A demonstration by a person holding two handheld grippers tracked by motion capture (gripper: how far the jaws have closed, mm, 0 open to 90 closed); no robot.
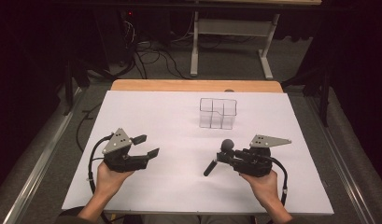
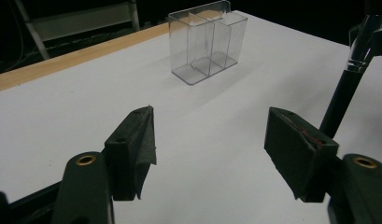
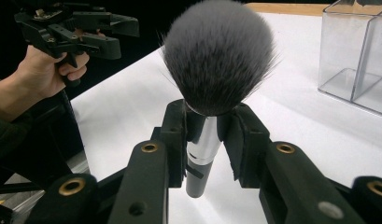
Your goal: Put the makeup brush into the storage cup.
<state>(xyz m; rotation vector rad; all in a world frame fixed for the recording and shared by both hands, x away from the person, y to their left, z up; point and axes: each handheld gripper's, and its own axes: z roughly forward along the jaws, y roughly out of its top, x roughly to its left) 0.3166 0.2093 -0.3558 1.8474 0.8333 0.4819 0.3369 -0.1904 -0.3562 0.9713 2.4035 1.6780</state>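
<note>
The right gripper [image 1: 224, 157] is pinching a makeup brush [image 1: 220, 155] by its silver ferrule, jaws pressed tight on either side just under the fluffy grey head [image 3: 220, 55]. In the high view the brush's long axis is running from the head at about one o'clock down to the black handle tip at about seven o'clock, tilted off the white table [image 1: 179, 186]. The clear acrylic organizer [image 1: 218, 113] is standing upright and empty at roughly twelve o'clock from the brush, well apart, and the right hand is the nearer one to it. The left gripper [image 1: 147, 146] is hanging over the table at nine o'clock from the brush, jaws spread wide and holding nothing.
</note>
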